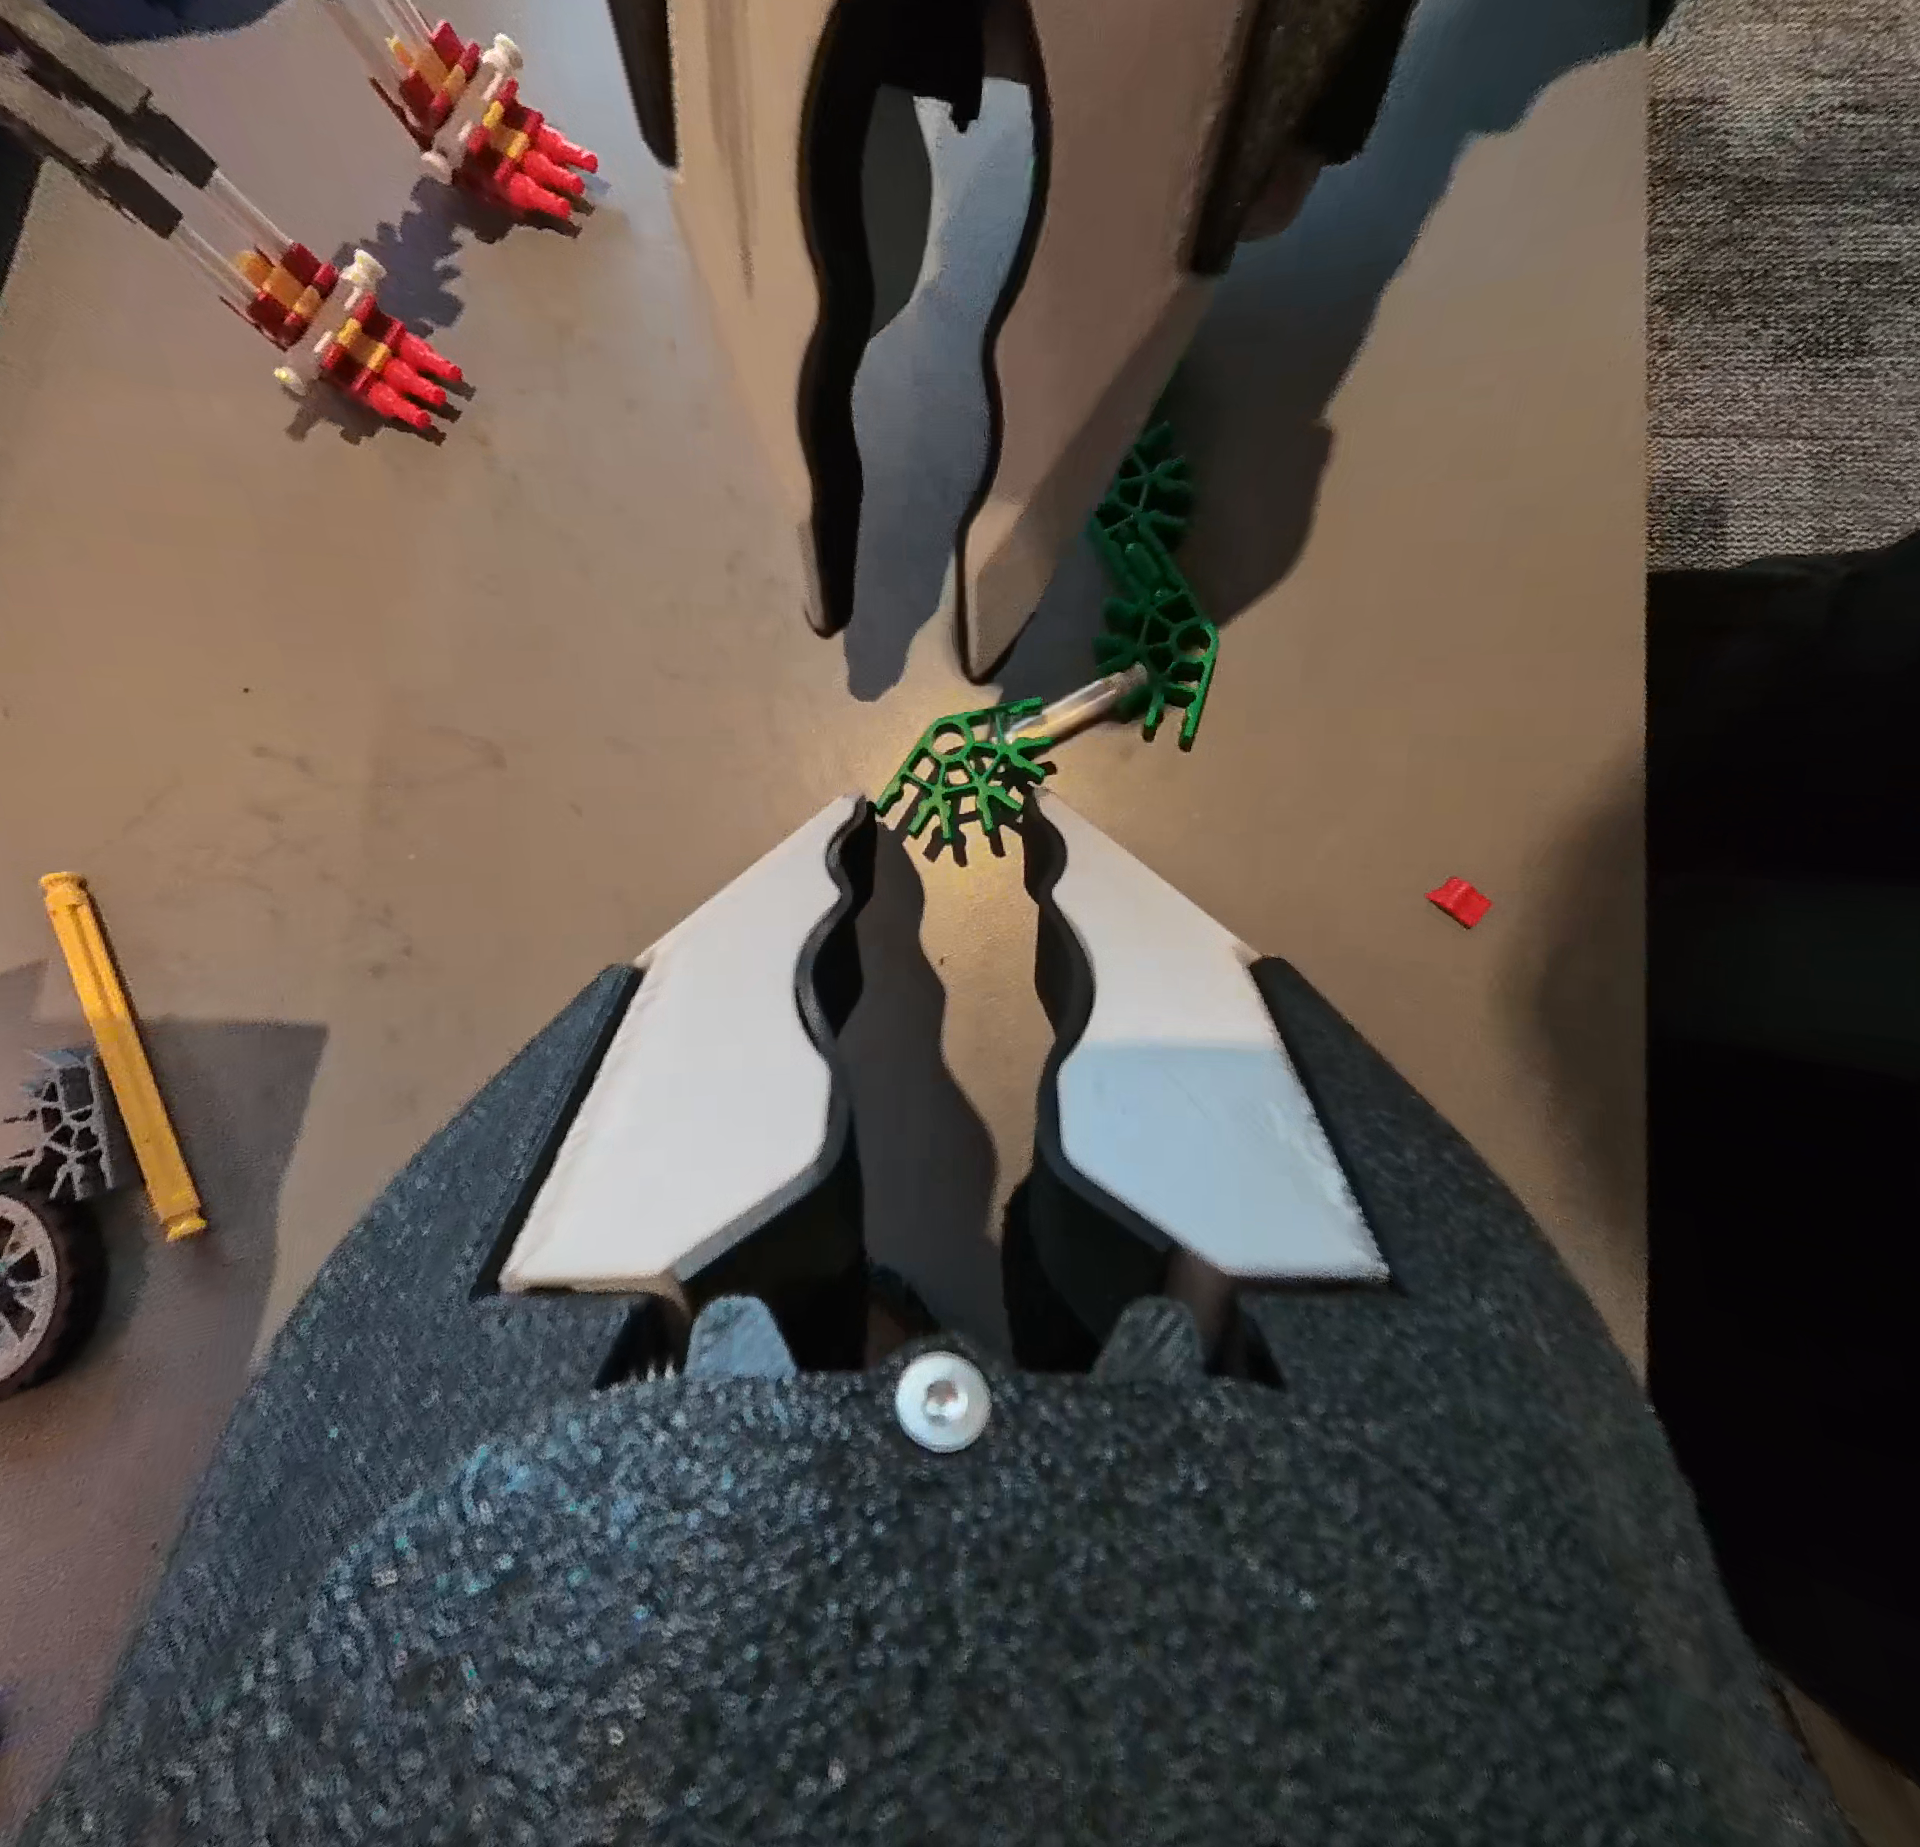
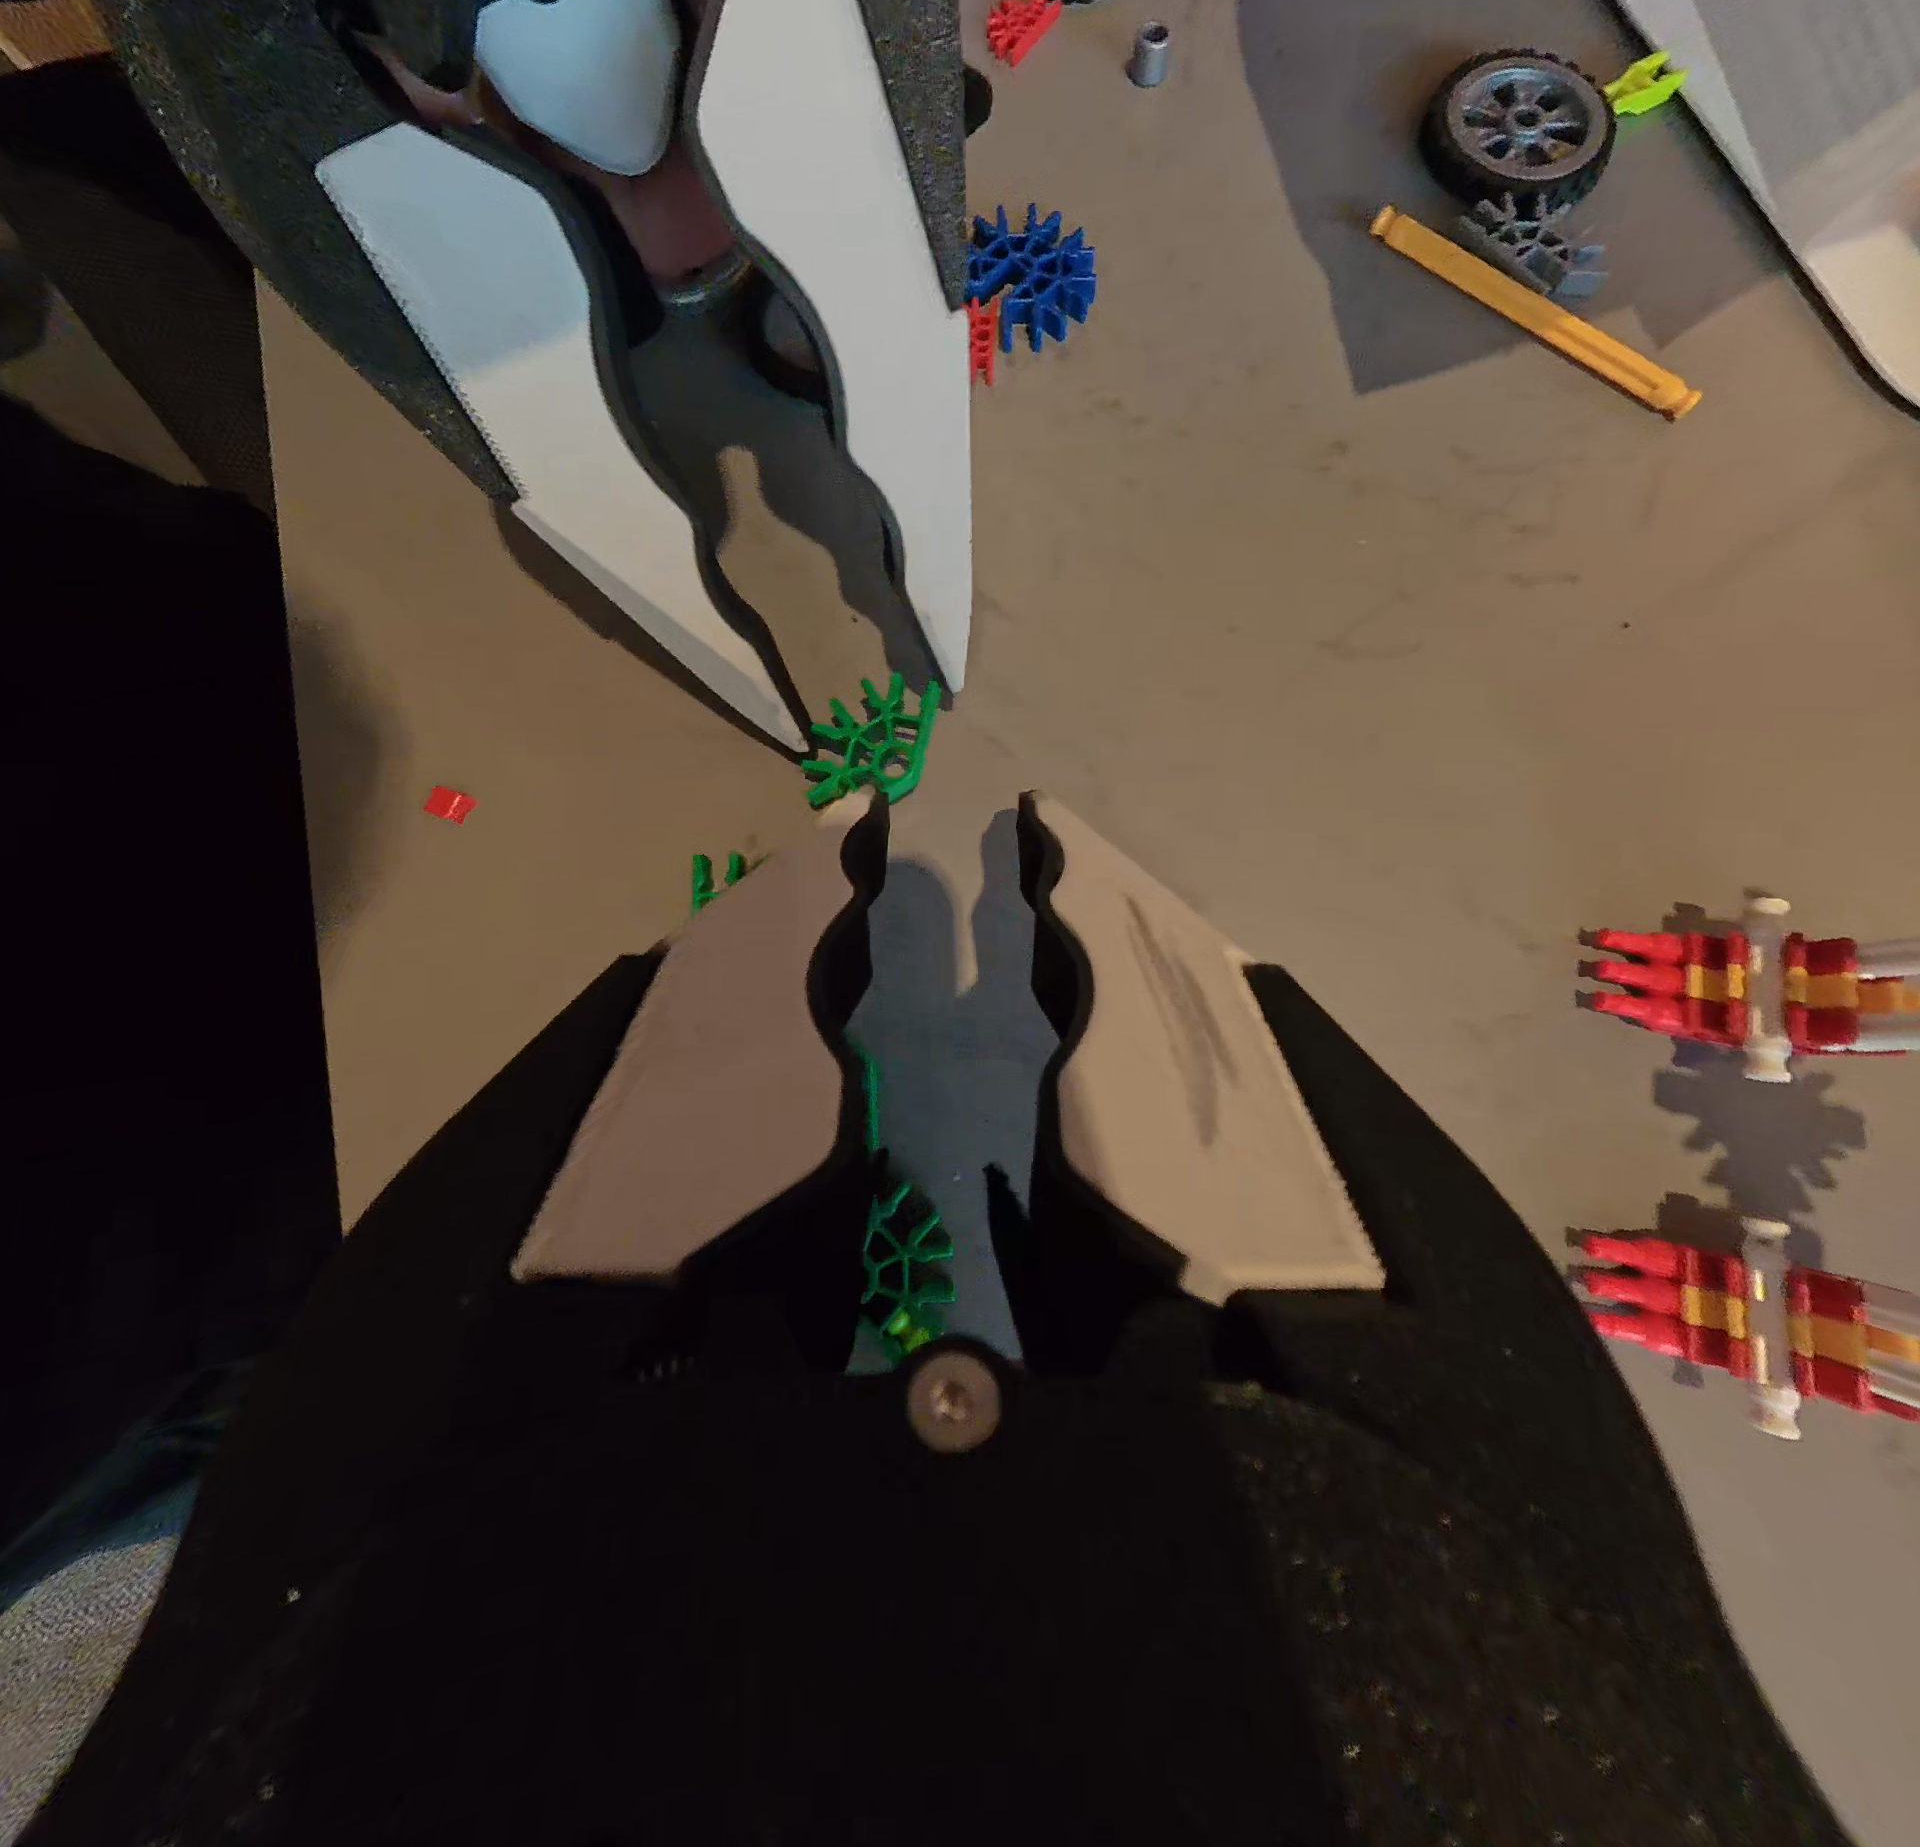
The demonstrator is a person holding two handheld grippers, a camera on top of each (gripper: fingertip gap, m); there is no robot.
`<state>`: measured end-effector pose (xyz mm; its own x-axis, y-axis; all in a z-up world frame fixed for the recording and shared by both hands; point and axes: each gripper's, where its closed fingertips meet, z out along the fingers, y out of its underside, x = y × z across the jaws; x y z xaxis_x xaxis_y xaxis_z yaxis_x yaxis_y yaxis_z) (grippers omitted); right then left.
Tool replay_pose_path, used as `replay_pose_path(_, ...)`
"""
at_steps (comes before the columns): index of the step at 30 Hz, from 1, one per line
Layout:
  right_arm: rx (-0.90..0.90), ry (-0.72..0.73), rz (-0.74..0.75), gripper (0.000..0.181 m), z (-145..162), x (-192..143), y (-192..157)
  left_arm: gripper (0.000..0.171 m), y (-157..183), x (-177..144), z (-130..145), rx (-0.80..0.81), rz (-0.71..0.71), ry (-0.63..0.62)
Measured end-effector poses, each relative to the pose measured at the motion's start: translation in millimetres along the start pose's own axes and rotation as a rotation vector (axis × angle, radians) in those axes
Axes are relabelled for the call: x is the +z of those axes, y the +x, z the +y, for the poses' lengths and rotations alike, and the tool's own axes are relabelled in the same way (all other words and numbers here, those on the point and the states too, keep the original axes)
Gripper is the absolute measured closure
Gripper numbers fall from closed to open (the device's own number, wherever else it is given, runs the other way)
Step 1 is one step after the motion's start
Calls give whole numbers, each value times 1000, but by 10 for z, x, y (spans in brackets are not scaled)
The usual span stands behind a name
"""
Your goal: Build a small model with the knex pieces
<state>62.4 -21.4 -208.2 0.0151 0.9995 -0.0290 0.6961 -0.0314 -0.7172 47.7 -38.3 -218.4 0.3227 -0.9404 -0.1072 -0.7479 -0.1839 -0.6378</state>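
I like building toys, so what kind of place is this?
Probably a play or hobby table indoors. Green connector pieces lie on the tan tabletop between two open claws, with a toy wheel, a yellow rod and red clip pieces scattered around.

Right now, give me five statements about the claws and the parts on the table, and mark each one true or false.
1. The left claw has its tips at a green connector. True.
2. The right claw is clamped on a yellow rod. False: it is open and holds nothing; the yellow rod lies apart on the table.
3. A clear rod joins two green connectors. True.
4. The wheel sits between the right claw's fingers. False: it lies far off, near the yellow rod.
5. Two red assemblies lie on the table. True.
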Motion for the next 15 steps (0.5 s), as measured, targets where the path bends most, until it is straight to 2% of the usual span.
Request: replay_pose_path(15,-34,-39,-23,164,14,90,-64,144,-16,17,36,-42,-45,-11)
